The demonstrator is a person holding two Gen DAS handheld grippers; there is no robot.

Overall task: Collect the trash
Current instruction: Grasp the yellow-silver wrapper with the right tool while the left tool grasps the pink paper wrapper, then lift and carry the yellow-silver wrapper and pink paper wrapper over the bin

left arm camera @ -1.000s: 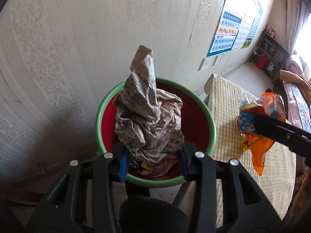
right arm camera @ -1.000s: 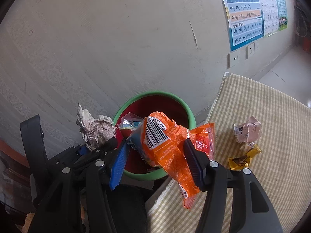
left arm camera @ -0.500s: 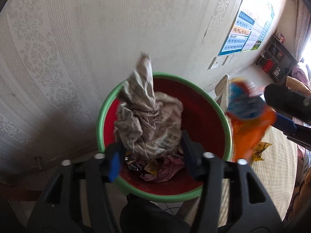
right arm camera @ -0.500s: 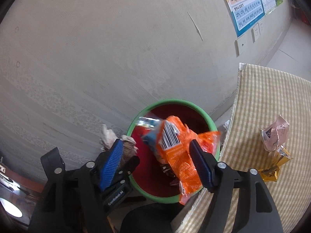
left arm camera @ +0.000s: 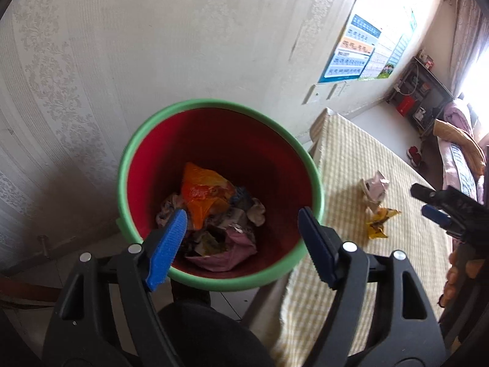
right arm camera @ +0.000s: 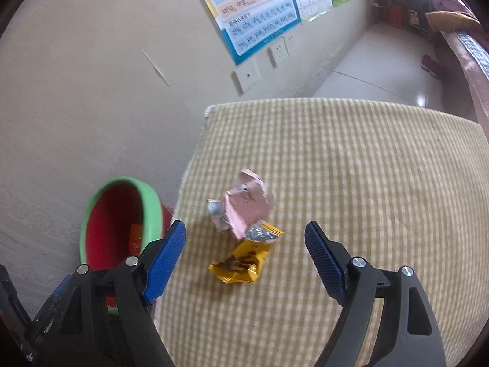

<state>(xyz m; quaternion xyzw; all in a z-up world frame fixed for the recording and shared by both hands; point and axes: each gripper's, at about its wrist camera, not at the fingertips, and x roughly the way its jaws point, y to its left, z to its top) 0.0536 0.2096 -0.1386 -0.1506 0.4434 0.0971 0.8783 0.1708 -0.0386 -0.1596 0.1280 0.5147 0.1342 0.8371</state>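
Both grippers stand released with nothing between their blue pads, their jaws having just been opening. The left gripper [left arm camera: 241,241] hangs over the mouth of the red bin with the green rim [left arm camera: 314,183], which sits beside the wall at the corner of the table under a checked yellow cloth [right arm camera: 366,168]. Down in the bin lie the orange snack bag [left arm camera: 203,194] and the crumpled newspaper [left arm camera: 171,211], on top of other scraps. The right gripper [right arm camera: 244,255] points down at what is left on the cloth: a crumpled pink wrapper [right arm camera: 247,208] and, touching its near edge, a gold wrapper [right arm camera: 244,263]. Both lie near the table's corner, close to the bin. The step in hand looks like a fresh pick. The gold wrapper sits roughly between the right pads already, so the hand should come straight down with the pads either side of it. It lies flat and is probably slippery — better to close on its raised, crinkled part than to scrape the cloth. The two pieces touch, so a careless close may drag the pink one along or push it off the edge. The left hand can clear the bin and take the pink wrapper.
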